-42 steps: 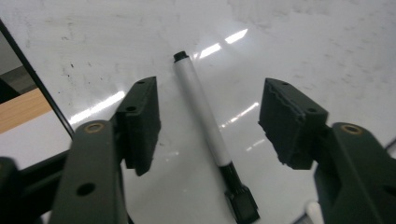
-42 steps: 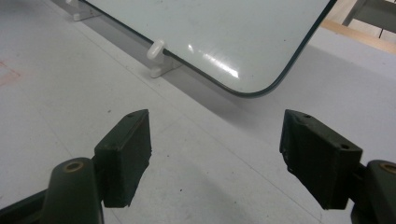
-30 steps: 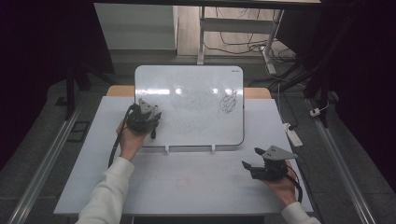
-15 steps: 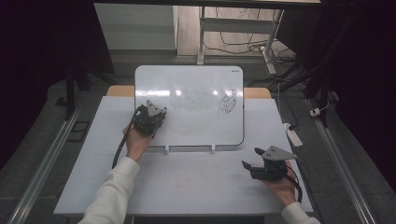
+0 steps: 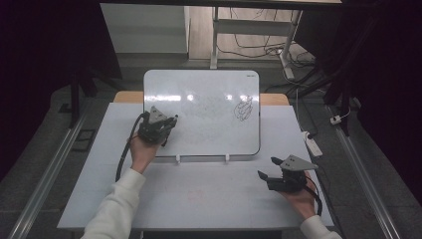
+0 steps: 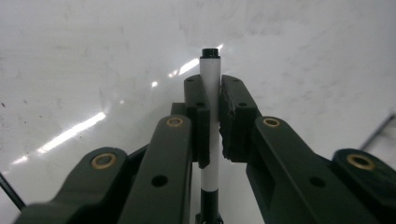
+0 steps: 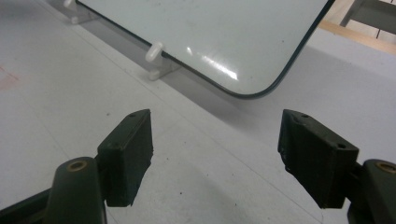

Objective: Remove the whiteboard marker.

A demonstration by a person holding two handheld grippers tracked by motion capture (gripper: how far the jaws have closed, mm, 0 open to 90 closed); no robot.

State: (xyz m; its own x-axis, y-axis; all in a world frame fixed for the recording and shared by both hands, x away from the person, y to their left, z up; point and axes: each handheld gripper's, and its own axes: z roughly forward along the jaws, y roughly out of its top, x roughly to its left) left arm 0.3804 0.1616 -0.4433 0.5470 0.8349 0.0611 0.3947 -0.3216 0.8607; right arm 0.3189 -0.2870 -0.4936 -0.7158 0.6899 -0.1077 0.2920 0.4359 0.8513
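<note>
Clamping a marker (image 6: 210, 93) w/ tip toward the whiteboard (image 5: 199, 99), left gripper (image 5: 158, 127) looks set to write; right gripper (image 5: 278, 177) rests w/ jaws apart, idle.

Left black two-jaw gripper (image 6: 215, 116): matte black linkage arms, brass-coloured pivot bushings behind the jaws, small screw holes, rough dark pads. Grey three-cornered plate on top; black cable trailing behind. Right black two-jaw gripper (image 7: 215, 154): same build, blocky dark pads, brass bushings. White long sleeves (image 5: 117, 209) behind both grippers.
</note>
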